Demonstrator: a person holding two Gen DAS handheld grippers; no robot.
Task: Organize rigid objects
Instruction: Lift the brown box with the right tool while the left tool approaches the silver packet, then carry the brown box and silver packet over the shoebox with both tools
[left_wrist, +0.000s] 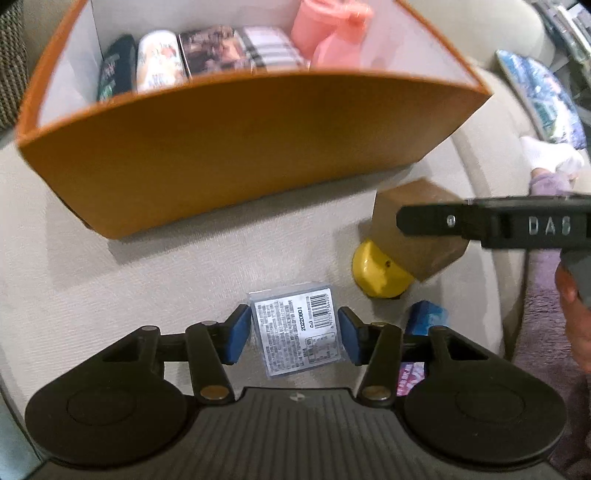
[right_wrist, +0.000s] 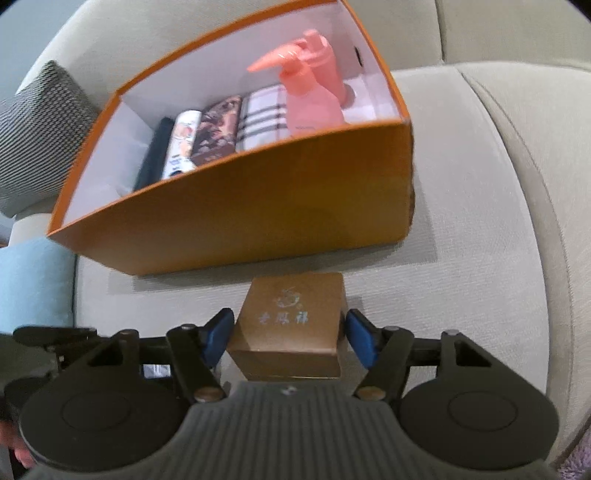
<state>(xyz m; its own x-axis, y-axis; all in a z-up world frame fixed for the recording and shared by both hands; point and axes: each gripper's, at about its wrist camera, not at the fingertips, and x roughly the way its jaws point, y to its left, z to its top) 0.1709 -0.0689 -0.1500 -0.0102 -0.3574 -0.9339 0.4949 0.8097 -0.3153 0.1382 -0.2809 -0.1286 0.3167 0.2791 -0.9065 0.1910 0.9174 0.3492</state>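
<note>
Straddling a clear labelled packet (left_wrist: 297, 329) on the beige sofa cushion (left_wrist: 147, 273), the left tongs (left_wrist: 294, 335) stand spread, pads just off its sides. The right tongs (right_wrist: 289, 338) pinch a brown gift box (right_wrist: 291, 325), lifted at 6 o'clock of the orange storage box (right_wrist: 236, 206), which holds 4 cases and 2 pink bottles (right_wrist: 314, 99).

Right claw (right_wrist: 288, 334) straddles a brown gift box (right_wrist: 291, 325); both blue pads at its sides, contact uncertain. Box appears lifted off the beige sofa cushion (right_wrist: 461, 258). Beyond the claw: open orange box (right_wrist: 236, 221) holding upright flat cases (right_wrist: 218, 129) and pink bottles (right_wrist: 310, 99).
</note>
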